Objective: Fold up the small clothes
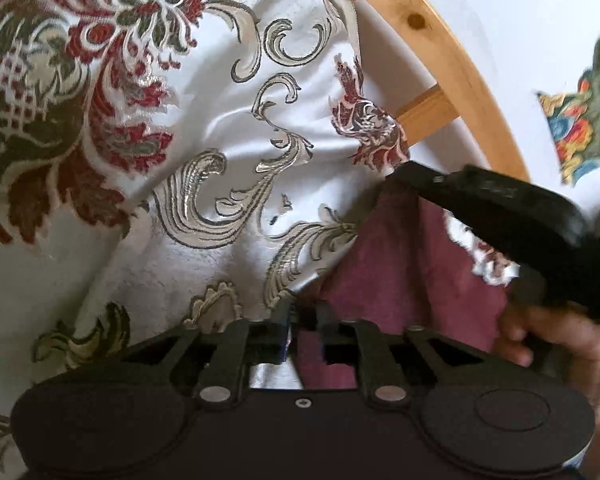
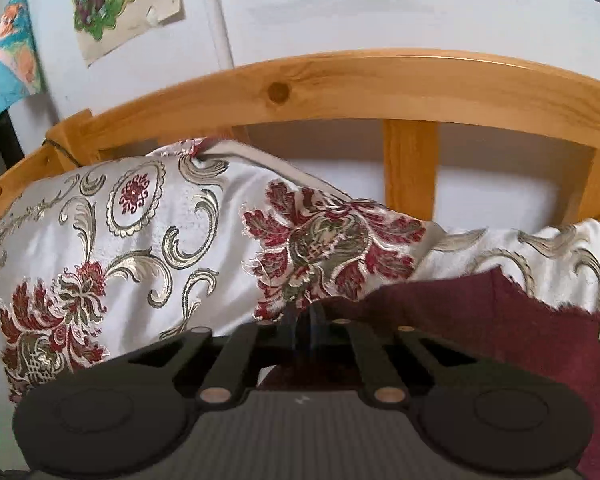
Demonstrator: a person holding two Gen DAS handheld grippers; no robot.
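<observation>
I hold my left gripper [image 1: 302,320] and right gripper [image 2: 304,320] pressed together, each pinching an edge of the maroon cloth [image 1: 400,280], which hangs over the patterned bedspread [image 1: 220,140]. The cloth looks light, soft and limp, so I judge that grips near its corners suit best.

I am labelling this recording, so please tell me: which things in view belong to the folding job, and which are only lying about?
Belong to the job:
- dark maroon cloth garment
- left tool, shut on the garment
- right tool, shut on the garment

Lying about:
- white floral embroidered bedspread
- pine wooden bed frame
- colourful paper pictures on the wall
</observation>
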